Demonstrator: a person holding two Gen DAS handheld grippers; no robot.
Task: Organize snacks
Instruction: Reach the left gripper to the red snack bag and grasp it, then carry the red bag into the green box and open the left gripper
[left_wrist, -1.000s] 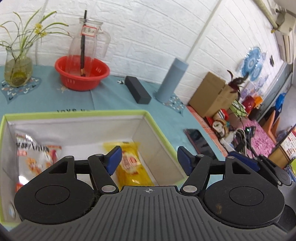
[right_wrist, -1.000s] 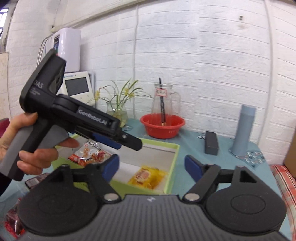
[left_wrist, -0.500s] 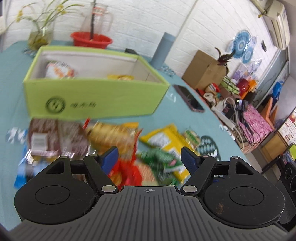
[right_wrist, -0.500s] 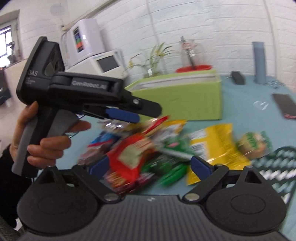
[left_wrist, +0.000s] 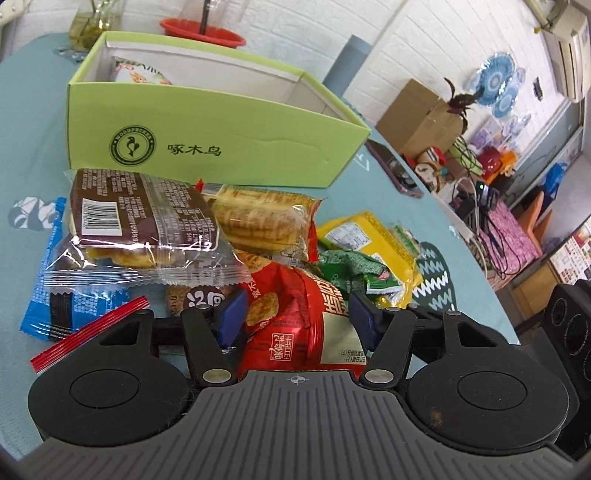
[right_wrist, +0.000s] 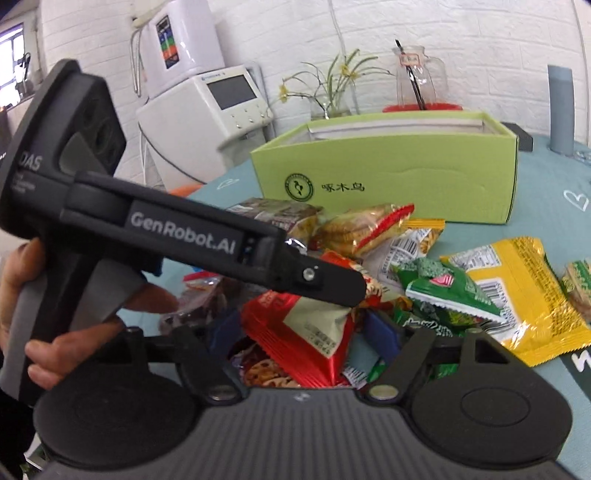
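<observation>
**Desk:** What did the left wrist view show?

**Photographer:** The left gripper (left_wrist: 297, 321) was down in a heap of snacks on the teal table (left_wrist: 29, 129). Its jaws had just been closing, and the blue pads (left_wrist: 231, 319) sat against both sides of a red snack packet (left_wrist: 306, 295), clamped on it.

**Desk:** And the other one?

**Photographer:** The right gripper (right_wrist: 303, 332) pointed at the same heap. Its jaws had also just been closing, with a red packet between them. They stood apart, though, with bare table showing beside the right-hand pad.

**Desk:** Where was everything else?

**Photographer:** The green box (left_wrist: 221, 147) stood open just behind the heap, with one printed packet (left_wrist: 140, 74) leaning inside at its far left. In front of it lay a brown-labelled cake (left_wrist: 140, 210) on top of a blue packet (left_wrist: 48, 295). A yellow packet (left_wrist: 369, 240) and a crumpled green packet (left_wrist: 354, 269) lay to the right. A person's hand (right_wrist: 44, 354) gripped the left tool's handle.
</observation>
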